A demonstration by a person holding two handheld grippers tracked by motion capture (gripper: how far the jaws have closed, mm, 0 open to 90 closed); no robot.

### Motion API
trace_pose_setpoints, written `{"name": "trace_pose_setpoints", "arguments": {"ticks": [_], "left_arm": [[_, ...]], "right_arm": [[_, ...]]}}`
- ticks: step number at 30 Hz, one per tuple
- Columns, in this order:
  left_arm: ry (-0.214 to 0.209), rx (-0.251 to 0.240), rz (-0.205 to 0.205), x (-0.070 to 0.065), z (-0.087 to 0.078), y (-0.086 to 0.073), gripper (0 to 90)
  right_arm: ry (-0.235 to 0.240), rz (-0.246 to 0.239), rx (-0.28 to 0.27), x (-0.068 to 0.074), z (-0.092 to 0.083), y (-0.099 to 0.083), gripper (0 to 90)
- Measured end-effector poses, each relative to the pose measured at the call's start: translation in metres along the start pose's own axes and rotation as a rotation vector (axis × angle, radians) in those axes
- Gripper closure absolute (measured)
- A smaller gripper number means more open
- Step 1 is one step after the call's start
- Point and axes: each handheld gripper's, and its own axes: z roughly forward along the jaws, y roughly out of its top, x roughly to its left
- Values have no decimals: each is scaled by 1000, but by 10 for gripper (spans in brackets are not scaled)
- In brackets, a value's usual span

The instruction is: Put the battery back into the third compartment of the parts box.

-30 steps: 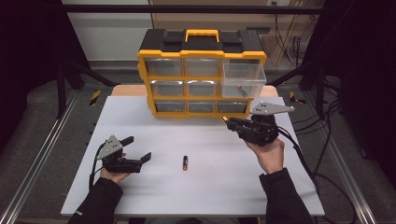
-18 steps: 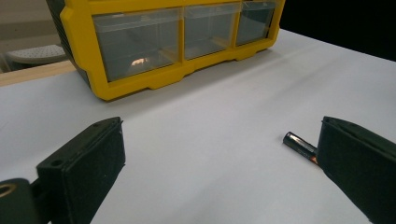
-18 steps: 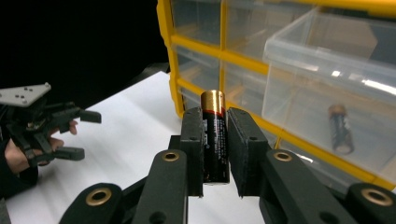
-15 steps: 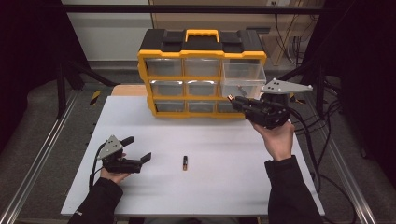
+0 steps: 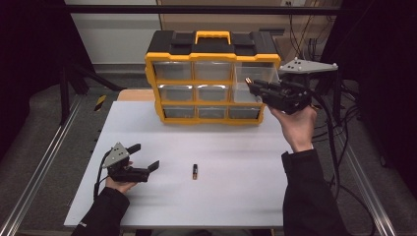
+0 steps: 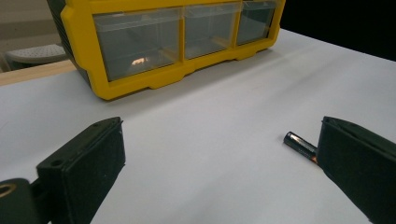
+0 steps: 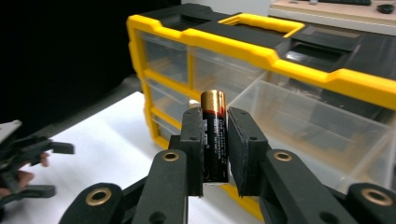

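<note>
1. Evidently bound for storage, a battery (image 7: 214, 135) stands upright between the jaws of the right claw (image 7: 215, 149), pinched at its sides, raised before the pulled-out top right drawer (image 7: 308, 126) of the yellow organizer (image 5: 212, 78).
2. The battery is black with a copper band and cap; its label is too small to read.
3. The drawer is clear plastic and, as far as I can tell, empty, so it is probably the drop point.
4. A second battery (image 5: 194, 171) lies flat on the white table (image 5: 236, 147), just beside the left claw (image 5: 142, 160).
5. The left claw rests wide apart on the table, holding nothing, likely waiting for that battery.
</note>
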Motion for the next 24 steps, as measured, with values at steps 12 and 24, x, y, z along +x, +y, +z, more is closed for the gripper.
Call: {"name": "trace_pose_setpoints", "arguments": {"ticks": [12,24], "left_arm": [[-1,0,-2,0,0,0,9],[-2,2,-3,1,0,0,9]], "right_arm": [[-109,33,21,-32,24,12,771],[-201,49,65,-51,48,11,771]]}}
